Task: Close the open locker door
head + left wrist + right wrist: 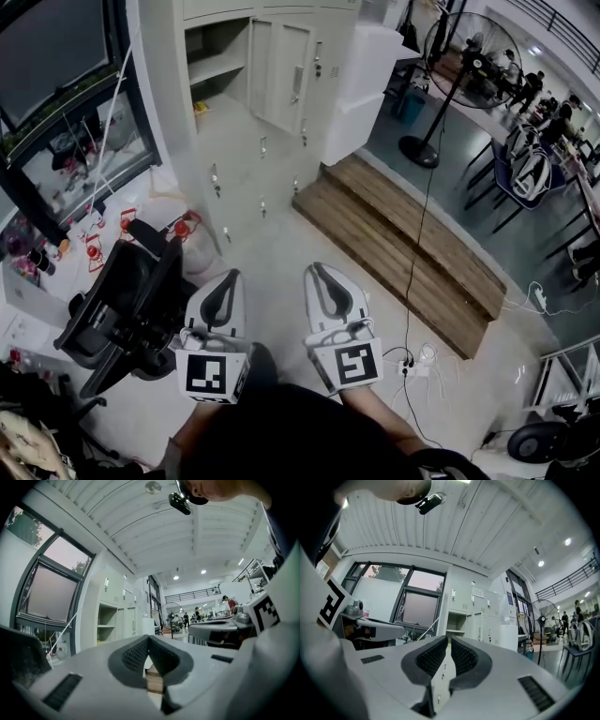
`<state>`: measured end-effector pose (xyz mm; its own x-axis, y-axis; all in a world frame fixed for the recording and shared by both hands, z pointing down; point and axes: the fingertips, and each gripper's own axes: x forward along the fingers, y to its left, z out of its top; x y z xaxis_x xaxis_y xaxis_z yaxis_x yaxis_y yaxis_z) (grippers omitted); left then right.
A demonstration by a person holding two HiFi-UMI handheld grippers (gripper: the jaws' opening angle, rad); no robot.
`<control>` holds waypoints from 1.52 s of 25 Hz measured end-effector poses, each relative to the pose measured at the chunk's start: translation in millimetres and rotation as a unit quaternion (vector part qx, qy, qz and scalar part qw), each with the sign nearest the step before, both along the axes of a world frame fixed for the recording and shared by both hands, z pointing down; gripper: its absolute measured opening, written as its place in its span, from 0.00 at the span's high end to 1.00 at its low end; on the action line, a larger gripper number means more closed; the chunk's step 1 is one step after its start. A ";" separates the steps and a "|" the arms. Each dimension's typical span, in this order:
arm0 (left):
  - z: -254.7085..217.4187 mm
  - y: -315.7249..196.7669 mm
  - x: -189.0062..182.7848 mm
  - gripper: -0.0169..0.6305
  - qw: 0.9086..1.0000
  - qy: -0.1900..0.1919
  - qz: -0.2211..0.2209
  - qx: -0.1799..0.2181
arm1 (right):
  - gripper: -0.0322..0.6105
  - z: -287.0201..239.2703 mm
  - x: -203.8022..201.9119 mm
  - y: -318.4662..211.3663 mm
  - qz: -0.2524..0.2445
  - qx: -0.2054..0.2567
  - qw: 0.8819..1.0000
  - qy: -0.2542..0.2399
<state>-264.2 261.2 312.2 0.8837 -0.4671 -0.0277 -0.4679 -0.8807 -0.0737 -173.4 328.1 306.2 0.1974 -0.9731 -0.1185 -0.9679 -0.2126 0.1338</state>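
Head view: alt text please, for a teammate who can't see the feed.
The left tongs and right tongs, both shut and empty, are held side by side facing grey lockers with one locker door open. A black office chair is at left, a wooden step at right.

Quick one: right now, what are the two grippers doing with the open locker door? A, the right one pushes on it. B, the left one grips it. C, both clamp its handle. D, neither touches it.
D: in the head view the left gripper and the right gripper are shut and empty over the floor, well short of the open locker door.
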 end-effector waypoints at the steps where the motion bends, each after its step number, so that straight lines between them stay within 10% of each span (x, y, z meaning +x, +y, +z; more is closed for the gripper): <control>1: 0.3 -0.2 2.4 0.97 1.000 0.000 0.002 -0.001 | 0.90 0.6 0.8 -0.8 0.000 -0.001 1.000 0.000; 38: -6.4 -220.1 245.0 0.97 0.992 0.009 0.125 0.016 | 0.82 -1.5 212.7 -217.3 0.071 0.031 0.997 -0.013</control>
<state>-19.2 41.2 305.8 0.9709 -0.2328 -0.0564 -0.2374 -0.9665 -0.0971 39.3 110.8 304.6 0.3354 -0.9266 -0.1700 -0.9307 -0.3539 0.0926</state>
